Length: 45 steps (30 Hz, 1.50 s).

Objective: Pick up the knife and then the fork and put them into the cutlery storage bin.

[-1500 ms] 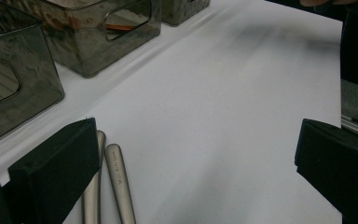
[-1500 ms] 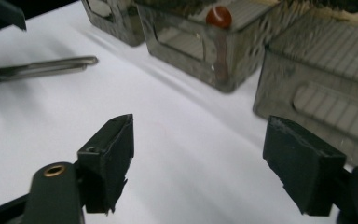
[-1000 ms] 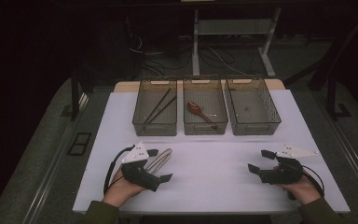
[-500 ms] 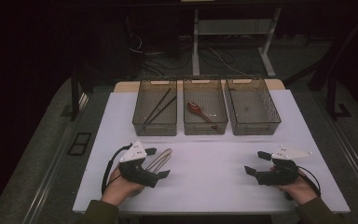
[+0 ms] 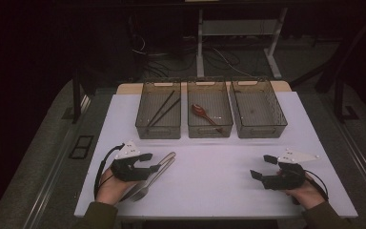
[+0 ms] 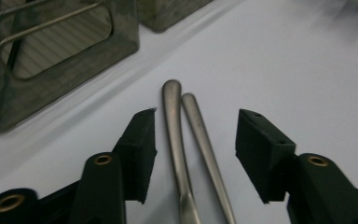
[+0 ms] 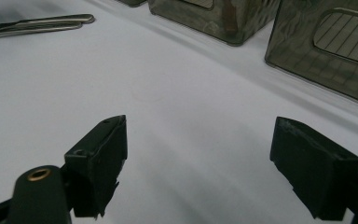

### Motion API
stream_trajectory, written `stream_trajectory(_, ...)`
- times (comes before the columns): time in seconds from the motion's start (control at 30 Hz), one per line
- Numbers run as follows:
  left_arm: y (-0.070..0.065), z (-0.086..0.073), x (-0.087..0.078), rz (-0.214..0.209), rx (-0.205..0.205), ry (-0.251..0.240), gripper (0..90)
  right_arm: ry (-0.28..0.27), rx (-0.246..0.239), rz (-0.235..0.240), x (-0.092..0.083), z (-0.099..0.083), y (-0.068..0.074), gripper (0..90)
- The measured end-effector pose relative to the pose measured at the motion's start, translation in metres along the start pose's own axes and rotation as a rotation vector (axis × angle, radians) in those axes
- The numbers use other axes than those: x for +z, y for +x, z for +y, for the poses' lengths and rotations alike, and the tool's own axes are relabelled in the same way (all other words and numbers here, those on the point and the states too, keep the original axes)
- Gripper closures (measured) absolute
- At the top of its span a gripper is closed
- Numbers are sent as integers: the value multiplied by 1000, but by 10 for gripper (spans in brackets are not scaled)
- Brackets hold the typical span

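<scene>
Your left gripper (image 6: 193,154) stood released, straddling two metal cutlery handles (image 6: 186,140) running toward 12 o'clock; your right gripper (image 7: 196,170) stood released, well apart

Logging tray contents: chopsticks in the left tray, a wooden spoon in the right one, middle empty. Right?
Not quite. The high view shows the spoon in the middle tray, and the right tray looks empty. Chopsticks do lie in the left tray.

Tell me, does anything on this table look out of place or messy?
Slightly. Two metal utensils lie loose on the white table between the open jaws of the left tool, while the chopsticks and the wooden spoon sit in bins. Nothing looks spilled or damaged.
</scene>
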State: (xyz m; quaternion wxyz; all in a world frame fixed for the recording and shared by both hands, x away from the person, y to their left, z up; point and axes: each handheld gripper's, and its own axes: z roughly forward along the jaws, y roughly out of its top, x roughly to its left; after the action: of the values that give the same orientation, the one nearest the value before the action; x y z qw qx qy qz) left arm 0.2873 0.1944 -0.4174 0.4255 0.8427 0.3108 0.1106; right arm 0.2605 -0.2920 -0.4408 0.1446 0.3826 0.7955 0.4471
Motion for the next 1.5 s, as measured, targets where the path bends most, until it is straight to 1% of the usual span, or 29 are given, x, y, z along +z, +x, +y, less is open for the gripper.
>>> stream_trajectory(0.13,3,-4,0,2,2,38,567,2,1,-1,0,0,0,191)
stream_trajectory(0.17,3,-5,0,2,11,54,591,2,0,-1,0,0,0,191)
stream_trajectory(0.2,3,-5,1,6,7,67,617,1,-1,-1,0,0,0,191)
stream_trajectory(0.23,3,-6,1,11,3,79,633,2,-1,-3,-1,0,0,191)
stream_trajectory(0.27,4,-7,1,8,10,100,647,2,-2,-2,-1,0,0,191)
stream_trajectory(0.4,3,-8,4,-5,0,134,738,3,-4,-6,-1,0,0,191)
stream_trajectory(0.47,3,-9,6,3,4,163,762,2,-4,-5,-1,0,0,191)
stream_trajectory(0.5,3,-9,6,3,5,168,779,2,-4,-5,-1,0,0,191)
stream_trajectory(0.57,3,-10,7,3,-4,170,773,3,-3,-6,-1,0,0,191)
stream_trajectory(0.63,3,-11,8,6,-9,178,746,2,-5,-6,-1,0,0,191)
stream_trajectory(0.77,4,-12,11,8,2,195,727,3,-5,-6,-1,0,0,191)
stream_trajectory(0.8,4,-13,11,10,-9,196,725,3,-5,-6,-1,0,0,191)
stream_trajectory(0.83,4,-13,12,7,-11,196,721,3,-5,-6,-1,0,0,191)
stream_trajectory(0.87,4,-13,13,5,0,200,720,3,-5,-6,-1,0,0,191)
stream_trajectory(0.9,4,-13,14,4,3,204,721,3,-5,-6,-1,0,0,191)
stream_trajectory(0.93,3,-13,15,7,-6,208,722,4,-4,-6,-1,0,0,191)
stream_trajectory(0.97,4,-13,15,5,13,213,723,4,-4,-6,-1,0,0,191)
stream_trajectory(1.0,2,-13,16,9,2,221,728,4,-4,-6,-1,0,0,191)
stream_trajectory(1.03,3,-13,16,9,19,226,735,4,-4,-7,-1,0,0,191)
stream_trajectory(1.07,3,-13,16,9,5,225,741,4,-4,-7,-1,0,-1,191)
stream_trajectory(1.1,3,-13,16,7,5,226,743,4,-3,-7,-1,0,-1,191)
stream_trajectory(1.17,3,-13,16,11,15,230,754,3,-4,-7,-1,0,-1,191)
stream_trajectory(1.2,4,-12,16,16,29,235,764,3,-3,-7,-1,0,-1,191)
stream_trajectory(1.27,6,-12,15,30,42,238,771,4,-2,-7,-1,0,-1,191)
stream_trajectory(1.3,7,-13,15,29,28,237,771,4,-2,-7,-1,0,-1,191)
stream_trajectory(1.33,9,-13,15,22,36,234,767,3,-2,-7,-2,0,-1,191)
stream_trajectory(1.43,11,-13,16,9,31,225,732,3,-3,-6,-1,0,-1,191)
stream_trajectory(1.47,11,-12,17,3,26,227,718,5,-1,-6,-1,0,-1,191)
stream_trajectory(1.5,11,-11,17,-1,12,229,715,5,-2,-5,-1,0,-1,191)
